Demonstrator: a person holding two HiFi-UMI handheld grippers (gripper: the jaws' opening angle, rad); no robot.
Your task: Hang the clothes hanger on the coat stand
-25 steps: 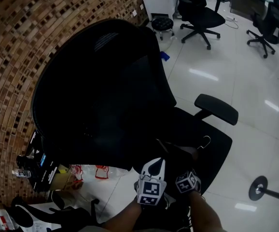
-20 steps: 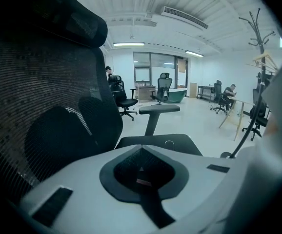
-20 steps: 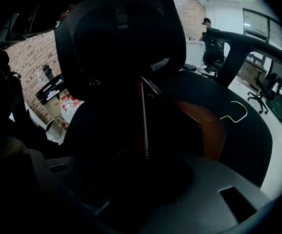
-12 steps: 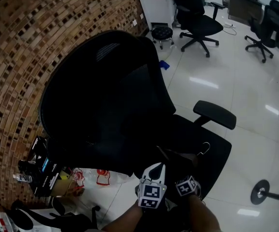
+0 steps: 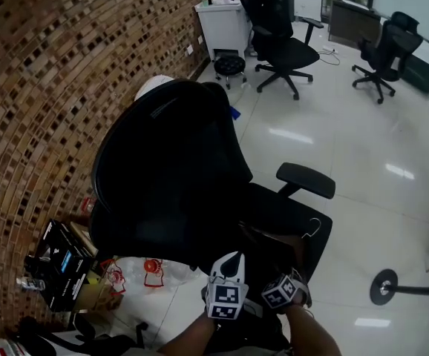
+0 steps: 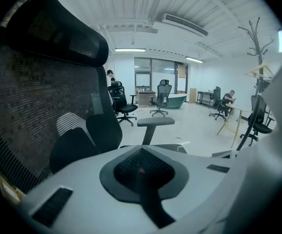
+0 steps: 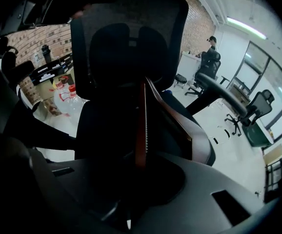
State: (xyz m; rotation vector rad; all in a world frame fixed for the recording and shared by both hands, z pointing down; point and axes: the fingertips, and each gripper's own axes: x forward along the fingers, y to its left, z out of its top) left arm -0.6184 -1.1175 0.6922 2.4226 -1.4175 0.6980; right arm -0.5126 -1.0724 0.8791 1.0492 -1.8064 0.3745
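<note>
A dark brown wooden clothes hanger point(image 5: 268, 237) with a metal hook point(image 5: 315, 227) lies over the seat of a black office chair point(image 5: 171, 176). My right gripper point(image 5: 292, 262) is shut on it; its jaws have just been closing. In the right gripper view the hanger's ridged bar point(image 7: 140, 123) stands clamped between the jaws of that gripper point(image 7: 140, 162). My left gripper point(image 5: 231, 261) is beside it, shut on nothing point(image 6: 141, 167). The coat stand point(image 6: 256, 35) rises at the far right of the left gripper view; its round base point(image 5: 384, 286) shows on the floor.
A brick wall point(image 5: 44, 87) runs along the left. Boxes and bags point(image 5: 66, 269) sit on the floor by it. The chair's armrest point(image 5: 305, 180) juts right. More office chairs point(image 5: 277, 39) and a white cabinet point(image 5: 222, 21) stand at the back. Another hanger point(image 6: 261, 72) hangs on the stand.
The head view has swung to take in more of the room. Both grippers have risen a little over the seat, and the hanger has come up with the right one.
</note>
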